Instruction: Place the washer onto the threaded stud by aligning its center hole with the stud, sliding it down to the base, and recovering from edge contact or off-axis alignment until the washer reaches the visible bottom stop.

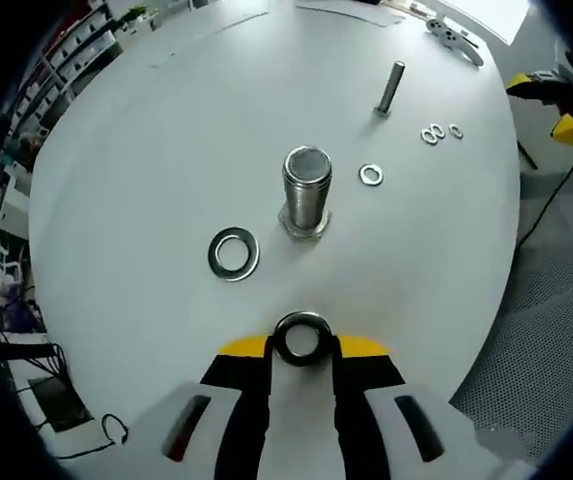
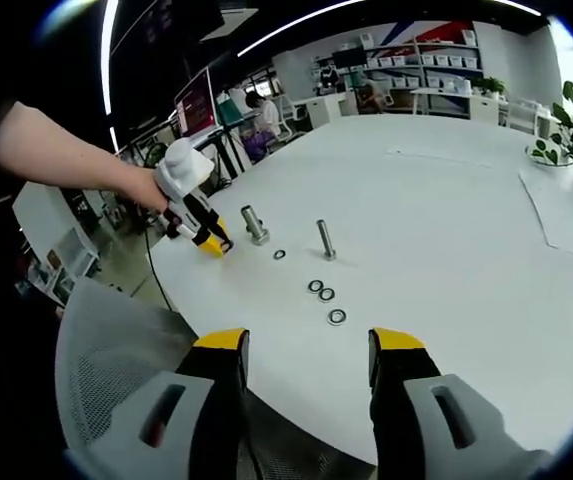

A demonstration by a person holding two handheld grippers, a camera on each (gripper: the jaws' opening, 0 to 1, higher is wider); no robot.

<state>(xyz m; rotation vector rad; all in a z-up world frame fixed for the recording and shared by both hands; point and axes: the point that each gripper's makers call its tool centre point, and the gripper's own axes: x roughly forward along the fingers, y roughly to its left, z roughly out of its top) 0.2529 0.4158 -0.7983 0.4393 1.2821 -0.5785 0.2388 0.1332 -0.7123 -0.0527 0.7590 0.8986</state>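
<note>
Left gripper view: tongs [image 1: 303,345] clamp round steel washer [image 1: 302,337].

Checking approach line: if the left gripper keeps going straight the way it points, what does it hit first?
Probably the large threaded stud: it stands straight ahead of the left gripper and the washer it holds. The loose washer lies off-line. Depth is unclear.

**Room around the stud**

From my left gripper view, bare bench [image 1: 166,140] lies between the jaws and the thick threaded stud [image 1: 307,192], so I see an open straight path in. A large loose washer [image 1: 234,253] lies left of that line, a small washer [image 1: 371,175] just right of the stud. The slim bolt [image 1: 390,88] stands well behind, with three small washers [image 1: 440,132] near it. In the right gripper view, the mesh chair back [image 2: 106,350] crowds the bench edge, possibly touching it.
</note>
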